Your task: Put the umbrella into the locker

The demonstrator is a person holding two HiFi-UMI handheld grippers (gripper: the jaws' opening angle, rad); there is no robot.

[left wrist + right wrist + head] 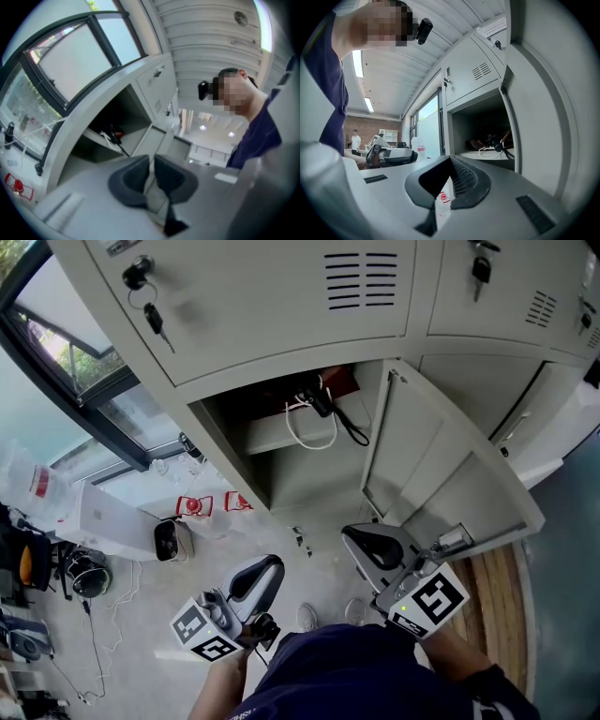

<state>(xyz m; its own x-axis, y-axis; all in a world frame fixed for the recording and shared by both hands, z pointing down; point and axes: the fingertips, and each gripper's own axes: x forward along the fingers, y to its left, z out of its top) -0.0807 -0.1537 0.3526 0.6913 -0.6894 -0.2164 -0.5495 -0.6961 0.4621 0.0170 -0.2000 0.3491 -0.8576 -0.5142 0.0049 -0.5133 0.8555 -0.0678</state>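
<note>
Setting: a person stands facing a bank of grey lockers (281, 296), with a gripper in each hand.
Open locker (234, 442): one compartment is open, ahead of both sets of fingertips and higher than them in the head view.
Locker door (431, 474): it is swung wide open, just to the right of the right fingers and very close to them.
Umbrella (322, 402): a dark folded bundle with a black handle and strap lies on the shelf inside the open compartment, well apart from both grippers. A loop of white cord (309, 432) hangs over the shelf edge beside it. The right gripper view shows the same bundle (492, 140) on the shelf, up and to the right of the fingertips.
Left gripper (151, 161): the dark pads stand a thin slit apart and there is nothing between them. It points toward the open compartment. In the head view it is at lower left (267, 568).
Right gripper (450, 161): the pads meet at their tips and nothing is held. In the head view it is at lower right (352, 533), beside the door's lower edge.
Keys (155, 320): these hang from the closed door above, far up and left of the left fingers.
Window (66, 352): this lies off to the left of the left fingers.
</note>
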